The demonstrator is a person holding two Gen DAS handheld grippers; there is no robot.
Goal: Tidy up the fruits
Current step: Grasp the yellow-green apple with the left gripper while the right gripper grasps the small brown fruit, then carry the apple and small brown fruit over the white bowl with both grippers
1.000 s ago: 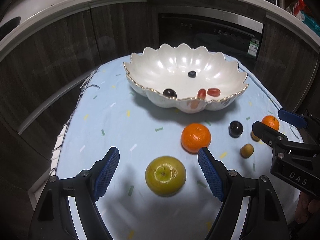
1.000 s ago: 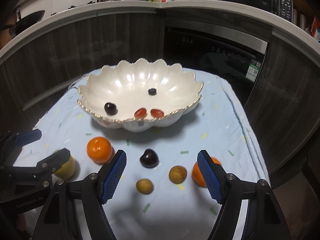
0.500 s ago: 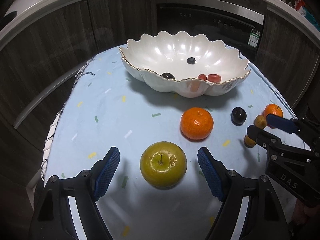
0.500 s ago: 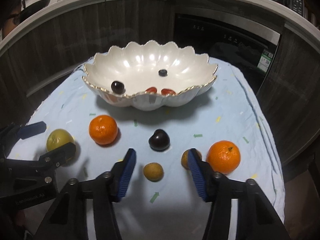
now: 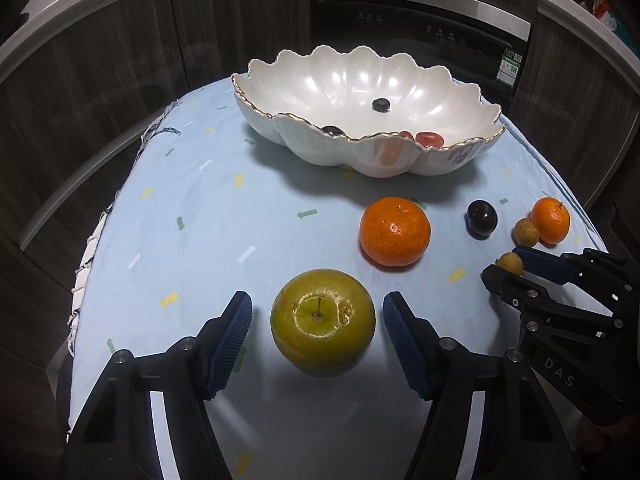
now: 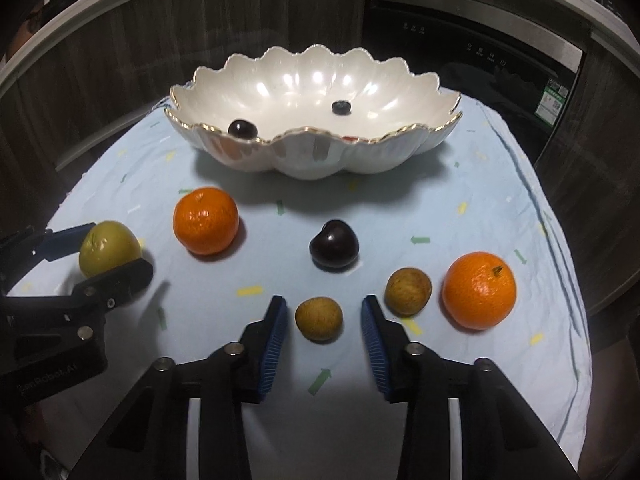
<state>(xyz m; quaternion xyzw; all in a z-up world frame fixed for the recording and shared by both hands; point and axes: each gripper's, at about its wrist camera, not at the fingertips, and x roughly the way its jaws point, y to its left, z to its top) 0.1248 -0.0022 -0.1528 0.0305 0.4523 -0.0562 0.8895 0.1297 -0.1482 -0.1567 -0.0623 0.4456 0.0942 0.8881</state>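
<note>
Two fruits targeted: green apple [image 5: 323,322] between the left gripper's [image 5: 316,336] pads; small tan longan-like fruit [image 6: 319,318] between the right gripper's [image 6: 324,336] pads. Both rest on the blue cloth [image 5: 208,216], well short of the scalloped white bowl [image 5: 460,160].
Left gripper state: jaws have just been closing; a gap shows on each side of the apple, so no grip yet.
Right gripper state: jaws have just been closing, now narrow; the pads flank the tan fruit without touching it.
Apple handling: judged firm and the heaviest item here; smooth skin may slip. Hold across its widest part, stem up.
Tan fruit handling: judged light, thin-shelled, prone to roll or squirt out; squeeze gently across its middle.
Neighbours: second tan fruit [image 6: 408,291] just beside the right pad, could get nudged; dark plum [image 6: 334,244], two mandarins [image 6: 206,221] [image 6: 479,295] nearby.
Hidden: red fruits [image 5: 430,138] in the bowl mostly masked by the rim; dark fruit [image 6: 242,128] partly so.
Unclear: exact species of the tan fruits; the apple's contact with the far pad in the right wrist view.
</note>
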